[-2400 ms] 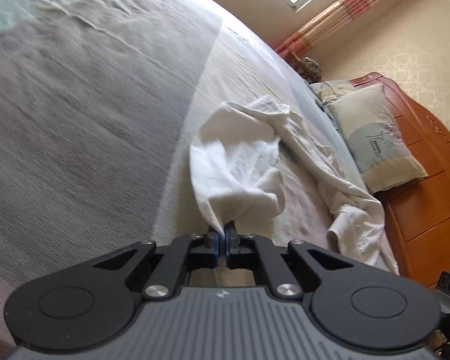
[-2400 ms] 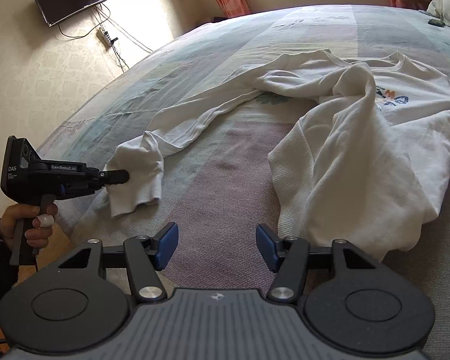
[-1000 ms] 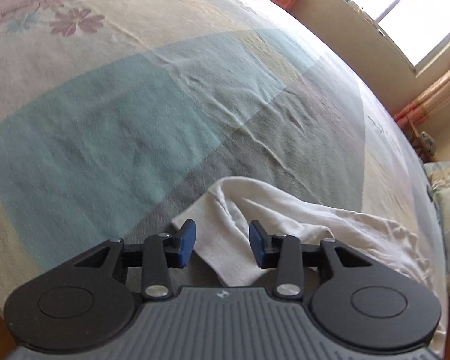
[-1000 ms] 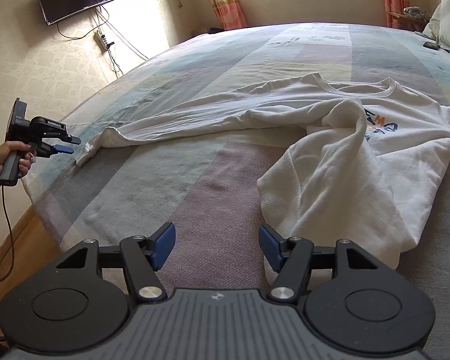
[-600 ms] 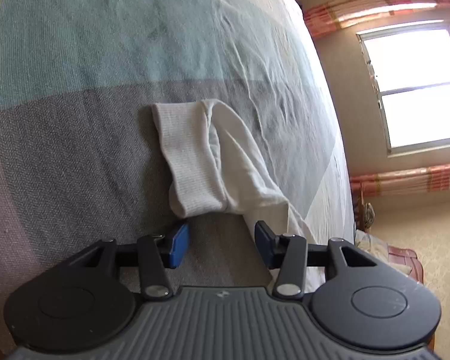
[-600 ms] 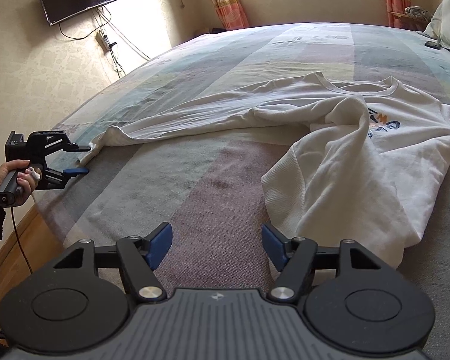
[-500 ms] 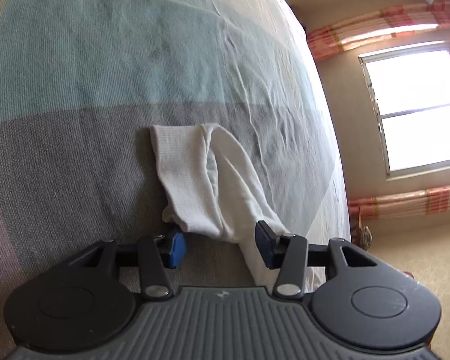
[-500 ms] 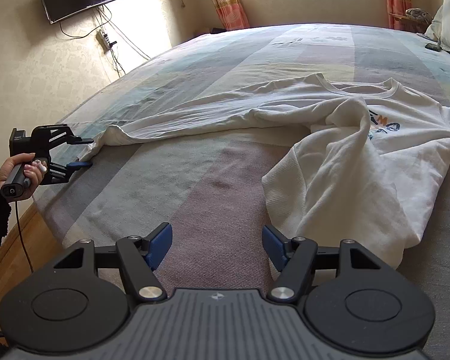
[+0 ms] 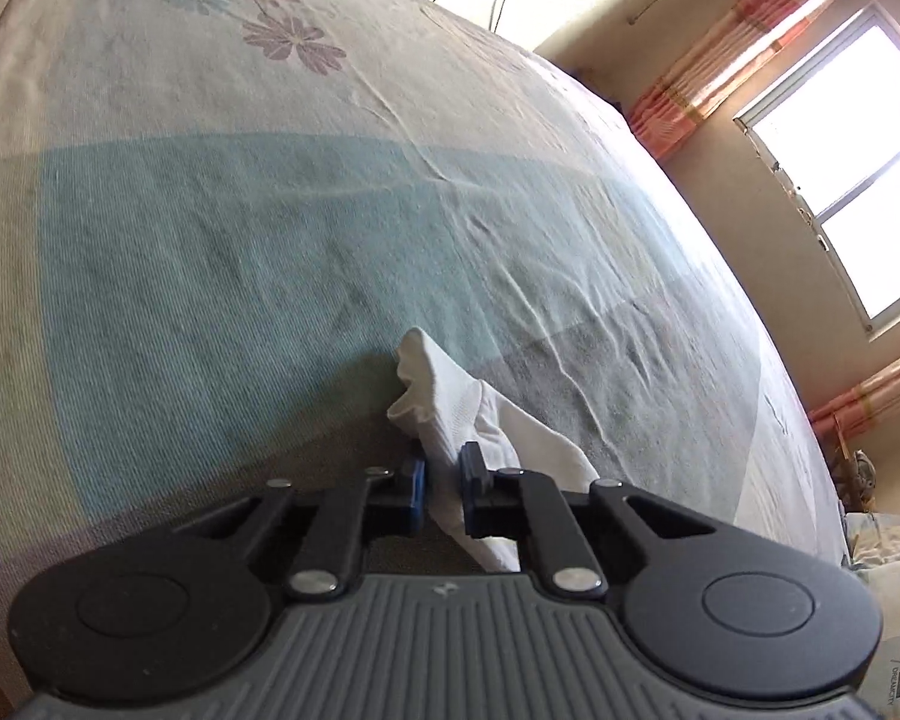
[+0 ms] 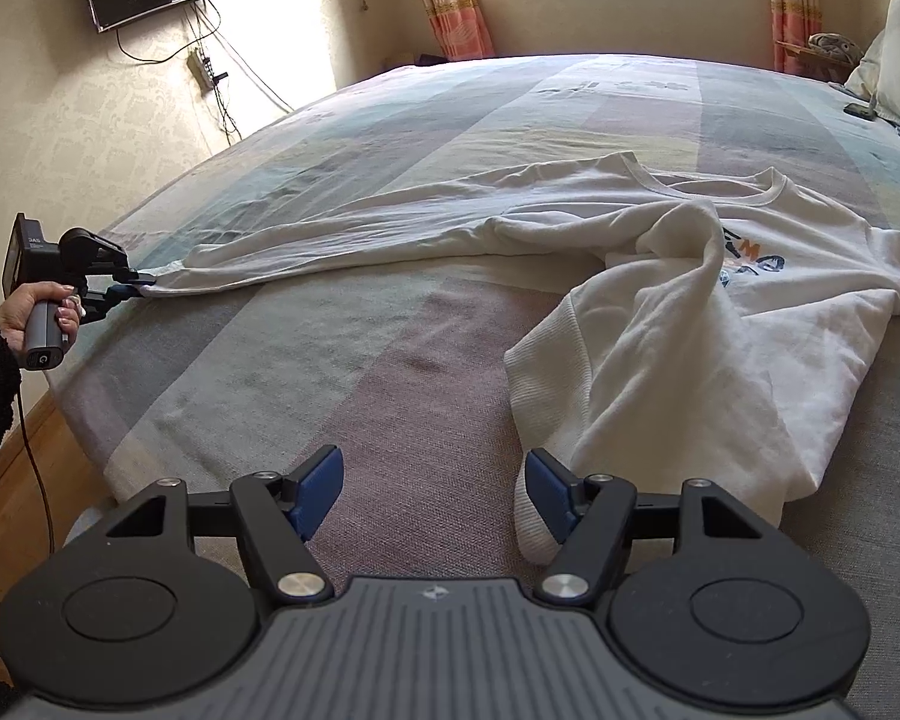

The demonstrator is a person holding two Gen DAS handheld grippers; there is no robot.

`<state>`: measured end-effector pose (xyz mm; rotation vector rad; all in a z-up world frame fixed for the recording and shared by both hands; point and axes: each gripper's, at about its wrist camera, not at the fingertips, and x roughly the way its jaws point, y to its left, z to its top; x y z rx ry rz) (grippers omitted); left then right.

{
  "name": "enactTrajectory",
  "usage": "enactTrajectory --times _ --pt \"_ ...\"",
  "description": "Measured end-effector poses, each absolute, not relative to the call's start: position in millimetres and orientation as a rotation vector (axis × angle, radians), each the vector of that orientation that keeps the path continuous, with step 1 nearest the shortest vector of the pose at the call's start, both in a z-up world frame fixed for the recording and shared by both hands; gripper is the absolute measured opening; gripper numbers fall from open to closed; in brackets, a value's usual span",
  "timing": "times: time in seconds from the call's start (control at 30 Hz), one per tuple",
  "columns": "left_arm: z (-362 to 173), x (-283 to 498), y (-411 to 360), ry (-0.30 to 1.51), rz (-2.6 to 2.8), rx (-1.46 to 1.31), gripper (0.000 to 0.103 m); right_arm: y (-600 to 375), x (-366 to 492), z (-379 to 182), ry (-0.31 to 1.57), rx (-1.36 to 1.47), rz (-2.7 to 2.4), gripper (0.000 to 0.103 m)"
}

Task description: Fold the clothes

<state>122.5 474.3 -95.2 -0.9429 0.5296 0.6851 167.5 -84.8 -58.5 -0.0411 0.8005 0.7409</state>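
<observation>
**Sleeve cuff pinched, spread-out step under way**

Bed (image 10: 390,324) with a striped pastel cover carried a white sweatshirt (image 10: 660,300), still rumpled, nothing folded yet. Nearest, the right hand-held gripper (image 10: 432,495) hung open over bare cover, its right pad just beside the ribbed hem, gripping nothing. Farther left at the bed's edge, the left hand-held gripper (image 9: 441,489) was clamped on the sleeve cuff (image 9: 426,384), sleeve stretched out long from the shoulder. Judged step: flattening the garment before folding. Next move likely called for laying that sleeve flat or bringing it across the body, while the right one took the bunched hem and pulled it straight.
</observation>
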Motion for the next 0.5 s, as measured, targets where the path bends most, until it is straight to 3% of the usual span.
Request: enactTrajectory --times 0.2,0.37,0.5 --pt "-76 115 477 0.664 0.740 -0.744 0.011 -85 167 -57 0.794 -0.043 0.741 0.072" --pt "-53 150 444 0.720 0.579 -0.529 0.025 -83 170 -53 0.777 -0.049 0.762 0.073" --pt "-43 210 407 0.728 0.403 -0.378 0.030 -79 172 -46 0.753 -0.037 0.780 0.073"
